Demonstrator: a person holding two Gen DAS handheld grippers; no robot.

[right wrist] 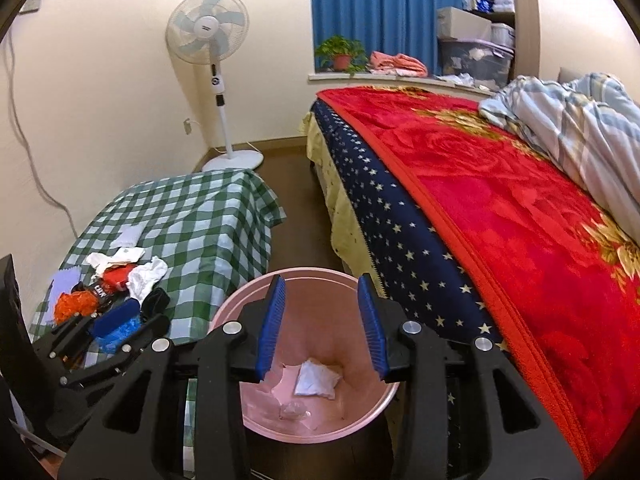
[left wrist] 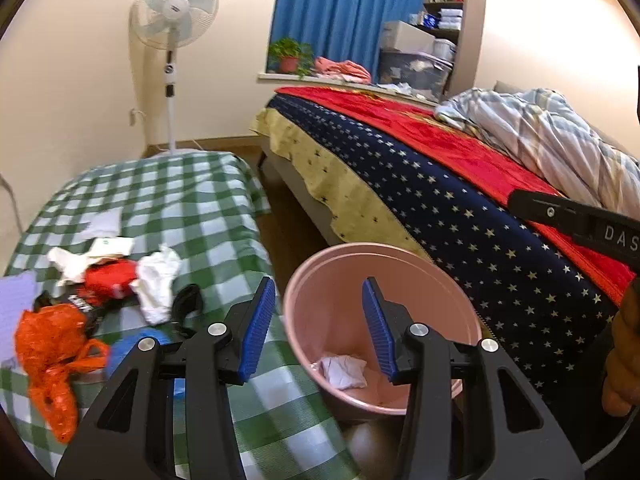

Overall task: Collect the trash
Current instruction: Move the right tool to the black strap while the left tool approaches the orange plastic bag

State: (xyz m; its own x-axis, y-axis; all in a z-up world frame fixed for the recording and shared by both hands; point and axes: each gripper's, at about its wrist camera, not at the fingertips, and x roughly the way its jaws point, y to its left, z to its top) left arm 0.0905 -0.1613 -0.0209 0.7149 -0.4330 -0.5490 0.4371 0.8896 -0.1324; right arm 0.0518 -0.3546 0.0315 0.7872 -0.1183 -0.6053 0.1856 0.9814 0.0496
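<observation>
I am looking at the litter heaped near the left edge of the green-and-white checked cloth-covered table [left wrist: 192, 200], well apart from its far corners. Going from the left, the crumpled orange plastic bag [left wrist: 52, 344] is featherlight, floppy and slick, so I am judging that a pinch on a bunched fold or its loop handle would hold better than on a flat skin. Next, the red crinkled wrapper [left wrist: 110, 280] looks thin and springy. Beside it, the crumpled white tissue wad [left wrist: 158, 282] is soft and compressible; I would be squeezing it across its thick middle. My left gripper [left wrist: 312, 328] is hanging with jaws spread and nothing between them, straddling the table's right edge and the round pink plastic bin [left wrist: 320, 280], which stands between the table and the bed and already holds a white paper scrap [left wrist: 344, 372]. My right gripper [right wrist: 322, 328] is hovering over the bin, jaws likewise spread and empty.
</observation>
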